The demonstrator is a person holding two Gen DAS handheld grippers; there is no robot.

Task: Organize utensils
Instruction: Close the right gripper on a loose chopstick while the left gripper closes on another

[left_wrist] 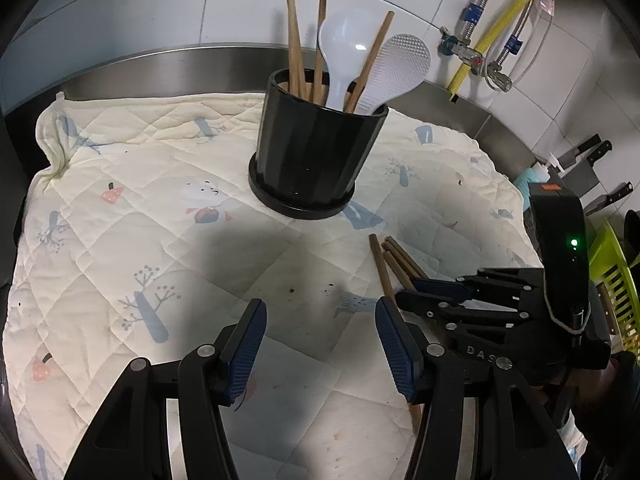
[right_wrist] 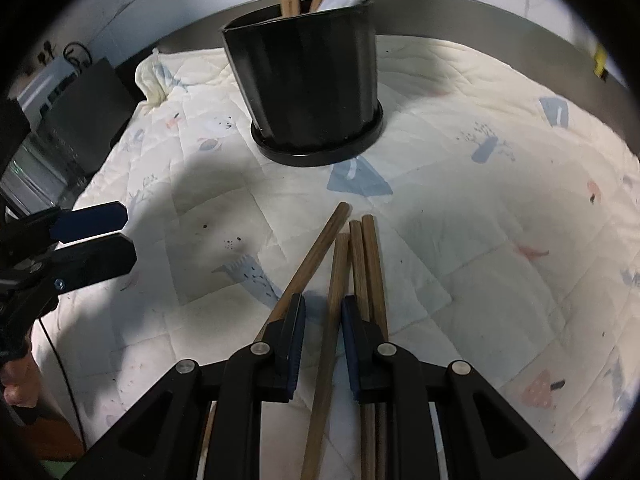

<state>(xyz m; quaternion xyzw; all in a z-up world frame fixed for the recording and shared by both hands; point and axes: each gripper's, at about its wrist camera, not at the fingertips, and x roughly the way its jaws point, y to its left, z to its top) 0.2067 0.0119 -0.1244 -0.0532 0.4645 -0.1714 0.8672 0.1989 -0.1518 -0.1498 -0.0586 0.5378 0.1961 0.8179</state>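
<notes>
A black holder (left_wrist: 316,160) (right_wrist: 312,80) stands on the quilted cloth (left_wrist: 160,220). Several wooden chopsticks (left_wrist: 296,48), a white spoon (left_wrist: 344,52) and a white rice paddle (left_wrist: 400,68) stick out of it. Several loose chopsticks (left_wrist: 394,260) lie on the cloth in front of it. My right gripper (right_wrist: 322,300) (left_wrist: 412,292) is low over them, jaws narrowly apart. One chopstick (right_wrist: 340,260) lies between the jaws with a gap on its left side; the others lie outside the fingers. My left gripper (left_wrist: 320,302) (right_wrist: 128,236) hovers open over bare cloth to the left, holding nothing.
A steel ledge (left_wrist: 180,68) and white tiled wall run behind the cloth. At the far right hang knives (left_wrist: 588,156), with a green basket (left_wrist: 616,276) below and pipes (left_wrist: 480,40) above. A dark box (right_wrist: 88,112) stands off the cloth's left edge.
</notes>
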